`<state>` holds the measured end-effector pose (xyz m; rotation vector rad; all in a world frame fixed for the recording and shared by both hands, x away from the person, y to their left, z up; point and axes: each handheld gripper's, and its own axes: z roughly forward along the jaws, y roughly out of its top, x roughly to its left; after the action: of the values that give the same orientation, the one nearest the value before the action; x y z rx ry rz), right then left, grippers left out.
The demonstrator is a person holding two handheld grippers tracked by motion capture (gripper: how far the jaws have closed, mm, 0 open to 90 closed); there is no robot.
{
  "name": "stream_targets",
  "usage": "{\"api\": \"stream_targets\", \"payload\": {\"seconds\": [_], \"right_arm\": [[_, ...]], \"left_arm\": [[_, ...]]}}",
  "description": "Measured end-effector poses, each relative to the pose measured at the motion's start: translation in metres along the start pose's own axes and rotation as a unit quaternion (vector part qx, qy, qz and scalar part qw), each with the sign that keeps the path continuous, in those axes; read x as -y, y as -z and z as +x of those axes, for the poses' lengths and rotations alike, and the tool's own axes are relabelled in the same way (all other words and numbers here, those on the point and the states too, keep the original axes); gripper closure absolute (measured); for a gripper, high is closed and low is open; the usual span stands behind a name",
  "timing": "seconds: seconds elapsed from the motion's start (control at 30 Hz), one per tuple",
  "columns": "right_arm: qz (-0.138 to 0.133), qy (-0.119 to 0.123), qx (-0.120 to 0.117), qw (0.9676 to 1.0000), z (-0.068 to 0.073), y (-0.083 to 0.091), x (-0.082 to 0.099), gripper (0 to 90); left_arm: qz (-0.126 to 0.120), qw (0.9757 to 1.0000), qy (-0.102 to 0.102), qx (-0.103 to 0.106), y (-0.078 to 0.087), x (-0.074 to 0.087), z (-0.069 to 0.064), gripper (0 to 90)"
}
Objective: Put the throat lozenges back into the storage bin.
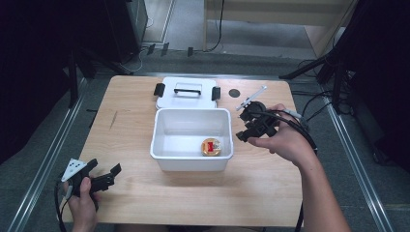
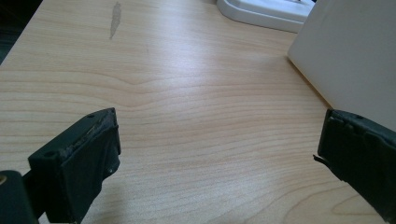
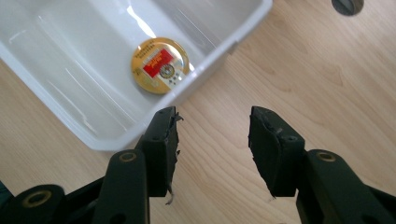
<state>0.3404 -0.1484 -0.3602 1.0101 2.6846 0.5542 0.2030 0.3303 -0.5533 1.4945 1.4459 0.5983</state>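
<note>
Right gripper [image 1: 252,126] hovers just beside white bin [image 1: 159,140], jaws spread, nothing between them. Round gold tin [image 1: 212,147] lies flat on bin floor, near right wall. Left gripper [image 1: 104,180] low over table [image 1: 130,193], well apart from bin, jaws spread wide, empty. Lid [image 1: 187,92] lies behind bin. Risk, as I judge it: tin sits close to wall, so descending jaw could strike rim, shove bin; flat tin may slip.

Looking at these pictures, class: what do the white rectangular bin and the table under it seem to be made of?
White rectangular bin: probably plastic, glossy; light streaks gleam on its smooth inner walls. Table: light wood or wood-look laminate, satin finish; grain lines run across it under a soft sheen.
</note>
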Motion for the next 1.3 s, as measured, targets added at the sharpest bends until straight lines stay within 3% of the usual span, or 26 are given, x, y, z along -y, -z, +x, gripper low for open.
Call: {"api": "stream_targets", "payload": {"seconds": [0.37, 0.5, 0.67, 0.77, 0.87, 1.1, 1.3], "right_arm": [[0.012, -0.055, 0.007, 0.9984, -0.021, -0.012, 0.047, 45.6], [0.021, -0.073, 0.020, 0.9969, -0.026, -0.019, 0.063, 34.3], [0.023, -0.101, 0.053, 0.9932, -0.031, -0.025, 0.080, 17.3], [0.023, -0.110, 0.062, 0.9917, -0.033, -0.028, 0.091, 12.2], [0.030, -0.119, 0.067, 0.9902, -0.034, -0.033, 0.100, 0.7], [0.008, -0.147, 0.079, 0.9860, -0.039, -0.040, 0.123, 0.0], [-0.027, -0.176, 0.091, 0.9798, -0.044, -0.047, 0.148, 0.0]], "left_arm": [[0.001, 1.0000, -0.003, -0.001, 0.000, 0.000, 0.000, 0.0], [0.001, 1.0000, -0.004, -0.001, 0.000, 0.000, 0.000, 0.0], [0.001, 1.0000, -0.004, -0.001, 0.000, 0.000, 0.000, 0.0], [0.001, 1.0000, -0.005, -0.002, 0.000, 0.000, -0.001, 0.0], [0.001, 1.0000, -0.005, -0.002, 0.000, 0.000, -0.001, 0.0], [0.001, 1.0000, -0.005, -0.002, 0.000, 0.000, -0.001, 0.0], [0.001, 1.0000, -0.006, -0.003, 0.000, 0.000, -0.001, 0.0]]}}
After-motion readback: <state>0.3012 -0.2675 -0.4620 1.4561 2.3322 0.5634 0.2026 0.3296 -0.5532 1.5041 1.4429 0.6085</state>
